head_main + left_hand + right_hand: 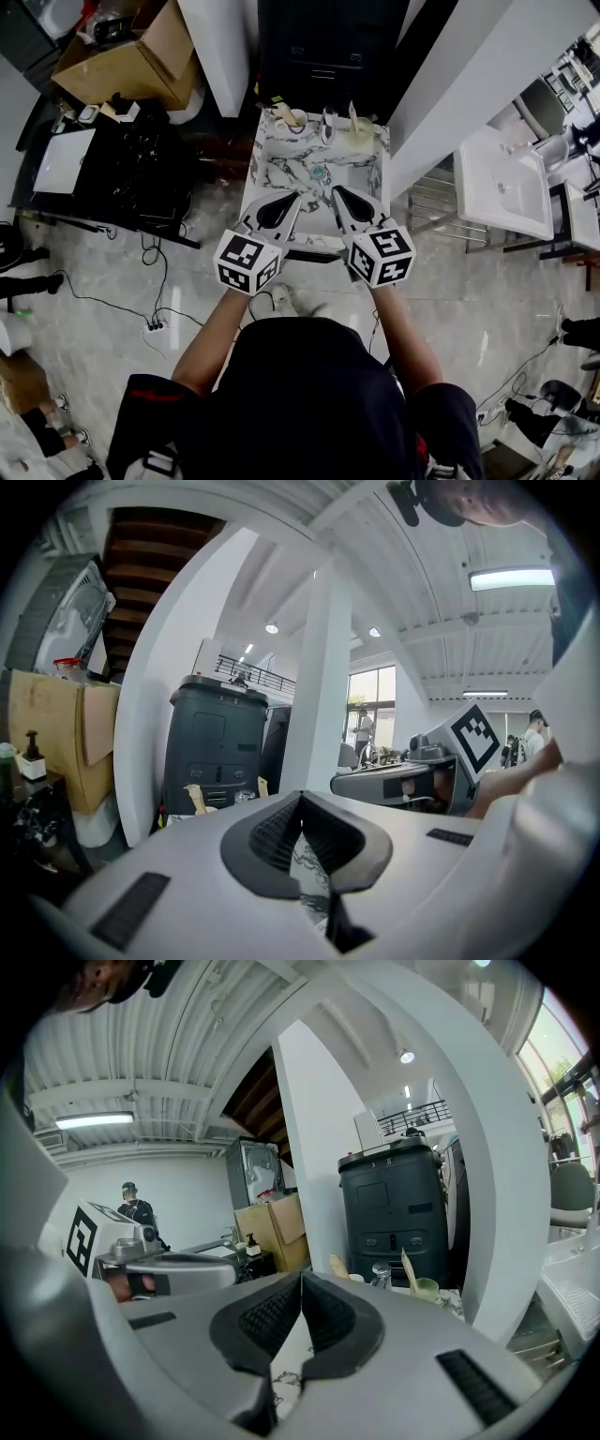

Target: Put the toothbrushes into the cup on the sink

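Hovering over the near rim of the marble sink point(265, 180), the left tongs point(294, 198) and right tongs point(337, 191) are both pinched shut with nothing between the pads. Both point toward the tap point(328, 124) from its near side. The left toothbrush point(282, 112) lies slanted just left of the tap, at a pale cup point(299, 121), and the left tongs look nearer to it. The right toothbrush point(353, 114) is just right of the tap. The head view flattens it, while the right gripper view shows it standing, handle tilted, in a green cup point(362, 141).
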`<move>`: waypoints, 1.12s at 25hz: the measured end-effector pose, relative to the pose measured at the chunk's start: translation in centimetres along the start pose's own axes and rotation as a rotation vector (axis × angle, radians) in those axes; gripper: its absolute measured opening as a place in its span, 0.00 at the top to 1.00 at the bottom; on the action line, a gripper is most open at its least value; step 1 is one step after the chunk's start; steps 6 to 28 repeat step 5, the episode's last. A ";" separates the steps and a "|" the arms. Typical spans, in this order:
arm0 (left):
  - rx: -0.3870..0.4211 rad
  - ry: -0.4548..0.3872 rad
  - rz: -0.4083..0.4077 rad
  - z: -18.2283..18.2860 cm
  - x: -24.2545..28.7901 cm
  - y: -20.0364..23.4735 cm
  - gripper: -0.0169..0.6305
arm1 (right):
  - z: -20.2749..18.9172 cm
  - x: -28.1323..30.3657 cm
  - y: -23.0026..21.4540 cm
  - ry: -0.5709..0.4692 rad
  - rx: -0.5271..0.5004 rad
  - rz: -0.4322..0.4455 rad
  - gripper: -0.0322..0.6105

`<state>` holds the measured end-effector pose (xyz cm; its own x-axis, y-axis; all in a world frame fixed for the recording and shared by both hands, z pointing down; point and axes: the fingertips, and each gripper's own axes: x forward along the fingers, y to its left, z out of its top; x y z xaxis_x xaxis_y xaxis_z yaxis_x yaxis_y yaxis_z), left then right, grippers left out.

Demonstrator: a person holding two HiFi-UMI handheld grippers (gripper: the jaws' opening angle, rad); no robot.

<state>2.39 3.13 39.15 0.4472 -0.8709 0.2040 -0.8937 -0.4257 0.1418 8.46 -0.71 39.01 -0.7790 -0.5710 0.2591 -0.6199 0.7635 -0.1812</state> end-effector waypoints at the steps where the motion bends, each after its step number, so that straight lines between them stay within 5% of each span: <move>1: -0.001 0.001 0.001 0.0 0.1 -0.1 0.95 | 0.0 -0.1 -0.1 0.000 0.000 0.002 0.89; 28: -0.003 0.000 0.004 0.1 0.3 -0.6 0.95 | 0.1 -0.6 -0.3 -0.001 0.002 0.009 0.89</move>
